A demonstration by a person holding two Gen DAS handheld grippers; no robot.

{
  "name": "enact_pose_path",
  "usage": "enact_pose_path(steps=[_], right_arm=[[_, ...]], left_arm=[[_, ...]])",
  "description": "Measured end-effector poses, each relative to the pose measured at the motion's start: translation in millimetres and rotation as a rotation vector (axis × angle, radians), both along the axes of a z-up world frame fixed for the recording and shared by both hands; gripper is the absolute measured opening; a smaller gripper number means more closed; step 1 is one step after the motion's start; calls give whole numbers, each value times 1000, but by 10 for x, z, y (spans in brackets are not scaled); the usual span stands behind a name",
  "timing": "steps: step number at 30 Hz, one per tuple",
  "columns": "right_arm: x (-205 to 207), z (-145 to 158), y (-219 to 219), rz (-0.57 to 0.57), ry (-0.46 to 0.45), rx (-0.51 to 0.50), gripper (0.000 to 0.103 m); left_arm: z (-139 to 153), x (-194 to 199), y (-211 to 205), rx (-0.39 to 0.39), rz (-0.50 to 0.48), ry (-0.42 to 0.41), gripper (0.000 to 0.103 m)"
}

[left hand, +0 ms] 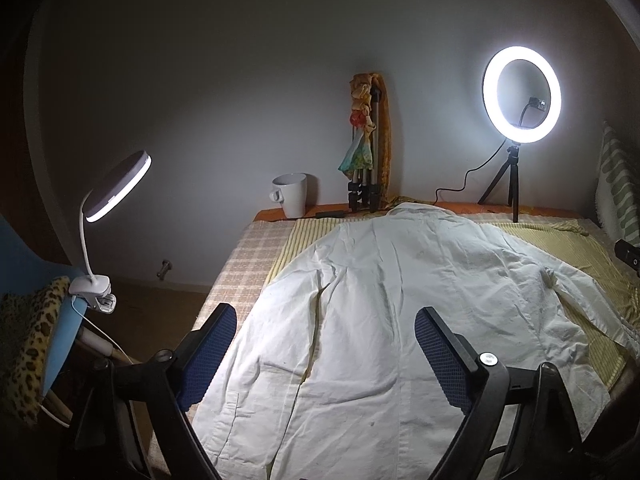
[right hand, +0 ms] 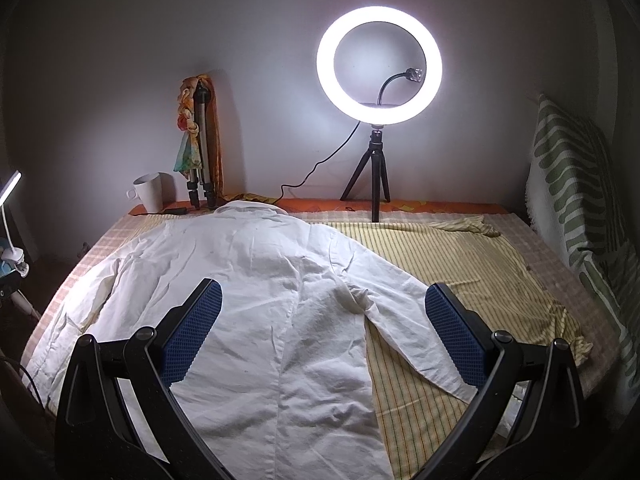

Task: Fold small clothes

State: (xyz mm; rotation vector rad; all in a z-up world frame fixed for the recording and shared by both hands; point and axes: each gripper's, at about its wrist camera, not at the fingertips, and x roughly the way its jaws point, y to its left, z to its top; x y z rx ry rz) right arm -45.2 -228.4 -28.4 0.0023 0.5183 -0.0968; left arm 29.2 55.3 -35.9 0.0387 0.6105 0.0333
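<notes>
The creased white cotton shirt [right hand: 256, 280] is laid collar-far, lengthwise ahead of both tools. The left gripper [left hand: 324, 360] and right gripper [right hand: 324, 332] are held agape, empty; its outspread sleeve [right hand: 404, 328] is judged nearer the right

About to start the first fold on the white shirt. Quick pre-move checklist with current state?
1. White cotton shirt spread flat, back up, collar far: ok, some wrinkles.
2. Left gripper open, nothing between its pads: ok.
3. Right gripper open, empty: ok.
4. Right sleeve laid out on the yellow striped cloth: ok.
5. Left sleeve position: cannot tell.
6. White mug and lit ring light on black tripod clear of the shirt: ok.
</notes>
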Motion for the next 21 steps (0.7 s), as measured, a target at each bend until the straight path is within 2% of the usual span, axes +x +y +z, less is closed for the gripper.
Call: enact_pose_path(steps=[4, 8, 12, 16, 19, 21], right_arm=[[66, -56, 87, 13, -8, 2, 103], [163, -162, 132, 50, -2, 38, 103], [311, -282, 198, 91, 62, 76, 103], [473, -381, 233, 124, 132, 162, 103], [578, -473, 295, 171, 164, 208, 100], [602, -545, 344, 193, 182, 198, 99]], left_arm=[[-173, 168, 244, 4, 24, 58, 83], [-414, 356, 631, -59, 62, 157, 72], [-665, 524, 957, -113, 70, 240, 71], [-954, 706, 1202, -151, 101, 316, 58], [-1159, 806, 1350, -192, 102, 374, 55], [-1260, 826, 1425, -212, 110, 401, 55]])
